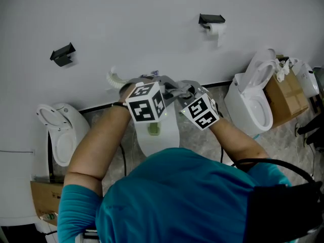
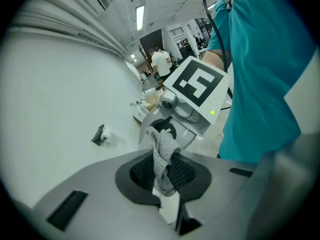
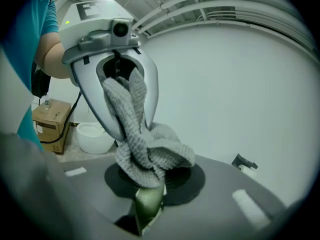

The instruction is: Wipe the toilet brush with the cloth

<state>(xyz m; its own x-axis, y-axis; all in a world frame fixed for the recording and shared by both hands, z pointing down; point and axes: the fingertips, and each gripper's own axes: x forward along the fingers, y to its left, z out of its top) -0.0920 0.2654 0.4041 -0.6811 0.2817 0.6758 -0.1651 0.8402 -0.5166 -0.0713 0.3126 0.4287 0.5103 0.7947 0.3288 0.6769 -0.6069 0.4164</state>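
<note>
Head view has the toilet brush (image 1: 115, 79) up in mid-air over a white toilet (image 1: 158, 140). Its pale bristly head curls out just beside the left gripper (image 2: 162, 178), and the grey cloth (image 3: 145, 149) is bunched between the two grippers.

Left gripper view: those fingers (image 2: 90, 199) are all but closed, pinching a white stub (image 2: 169, 207) that I take for the brush's stem. A strip of cloth is drawn into the same gap.

Right gripper view: the right gripper (image 3: 150, 184) has its fingers (image 3: 240, 196) closed on the fat wad of cloth. A green bit (image 3: 149, 202) pokes out under it, probably part of the brush, but I can't swear to it.

What worries me, honestly, is that the cloth is caught at both ends. If the grippers pull apart to wipe, I reckon it either yanks out of one grip or drags the brush loose from the left one. Then the brush drops onto the toilet or the floor (image 1: 200, 138). The wad is also so knotted up it might just rub one spot.

The brush itself is mostly hidden under the cloth. Only the whitish bristles and those small bits show, so I can't say how clean it is.
</note>
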